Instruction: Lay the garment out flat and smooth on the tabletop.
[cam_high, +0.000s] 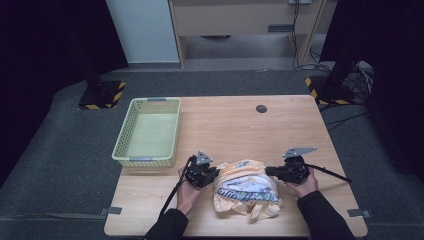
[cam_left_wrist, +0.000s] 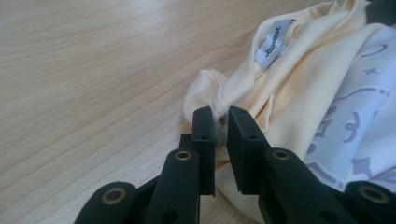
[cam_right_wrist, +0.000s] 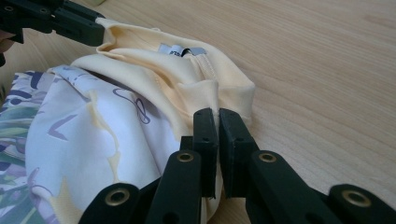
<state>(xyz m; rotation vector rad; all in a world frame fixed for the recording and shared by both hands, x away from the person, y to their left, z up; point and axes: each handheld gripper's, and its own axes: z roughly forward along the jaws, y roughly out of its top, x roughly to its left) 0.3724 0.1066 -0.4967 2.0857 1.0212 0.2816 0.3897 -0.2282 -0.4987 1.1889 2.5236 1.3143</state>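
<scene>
Both tongs are pinching the pale yellow shirt (cam_high: 246, 189): left gripper (cam_left_wrist: 220, 122) has a bunched fold, right gripper (cam_right_wrist: 217, 122) has a hem edge. Soft stretchy knit with a bluish print, its white neck tag (cam_left_wrist: 274, 42) reading something like "Jeanasis", crumpled on the near edge of the wood-grain table (cam_high: 230, 120).

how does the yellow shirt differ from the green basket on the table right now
The yellow shirt is soft cloth, crumpled in a heap near the table's front edge; the green basket is a rigid mesh tray at the left edge. Both grippers, left gripper and right gripper, pinch the shirt; the basket is untouched and holds nothing. Both rest on the table.
</scene>
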